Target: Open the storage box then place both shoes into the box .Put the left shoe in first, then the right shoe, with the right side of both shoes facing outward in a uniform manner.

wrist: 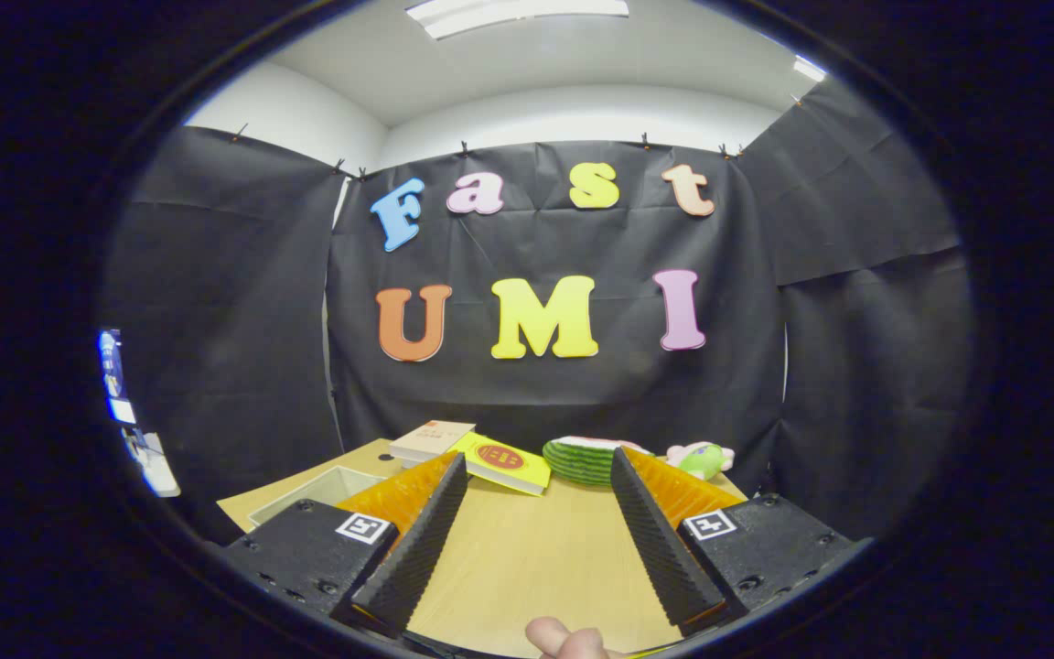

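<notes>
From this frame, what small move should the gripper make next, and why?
Probably swing toward the clear box beyond the one finger. The gripper is open with only bare table between its fingers, and the box must be opened first.

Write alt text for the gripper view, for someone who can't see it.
The open gripper hovers over a bare wooden table, holding nothing. Beyond the fingers lie two books, a watermelon-striped cushion and a green plush toy; a clear box sits left.
</notes>
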`<state>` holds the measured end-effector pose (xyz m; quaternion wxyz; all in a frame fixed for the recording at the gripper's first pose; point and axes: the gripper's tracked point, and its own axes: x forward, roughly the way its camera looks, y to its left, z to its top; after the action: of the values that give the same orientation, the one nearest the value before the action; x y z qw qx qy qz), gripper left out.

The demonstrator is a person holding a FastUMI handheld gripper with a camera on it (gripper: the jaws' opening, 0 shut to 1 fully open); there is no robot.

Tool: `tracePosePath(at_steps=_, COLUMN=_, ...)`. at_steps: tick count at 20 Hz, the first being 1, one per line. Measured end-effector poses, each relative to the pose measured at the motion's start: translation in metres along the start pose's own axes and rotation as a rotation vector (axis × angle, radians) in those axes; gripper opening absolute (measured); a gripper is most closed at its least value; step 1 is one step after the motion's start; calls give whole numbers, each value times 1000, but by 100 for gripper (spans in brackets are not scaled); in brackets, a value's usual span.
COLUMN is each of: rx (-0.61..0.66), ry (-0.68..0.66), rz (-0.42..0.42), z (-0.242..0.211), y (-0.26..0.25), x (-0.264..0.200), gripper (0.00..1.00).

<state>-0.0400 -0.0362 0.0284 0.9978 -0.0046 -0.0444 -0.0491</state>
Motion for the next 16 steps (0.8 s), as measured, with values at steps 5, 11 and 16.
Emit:
tracePosePath(at_steps=5, rx=2, ry=-5, rz=-12, z=1, y=-4, x=3, gripper=100)
tracePosePath(at_steps=11, rx=20, ry=-17, rz=-38, z=5, y=-17, x=2, gripper=100)
tracePosePath(at_steps=16, rx=16, ry=-71, rz=-60, z=27, y=-23, x=-6, gripper=100)
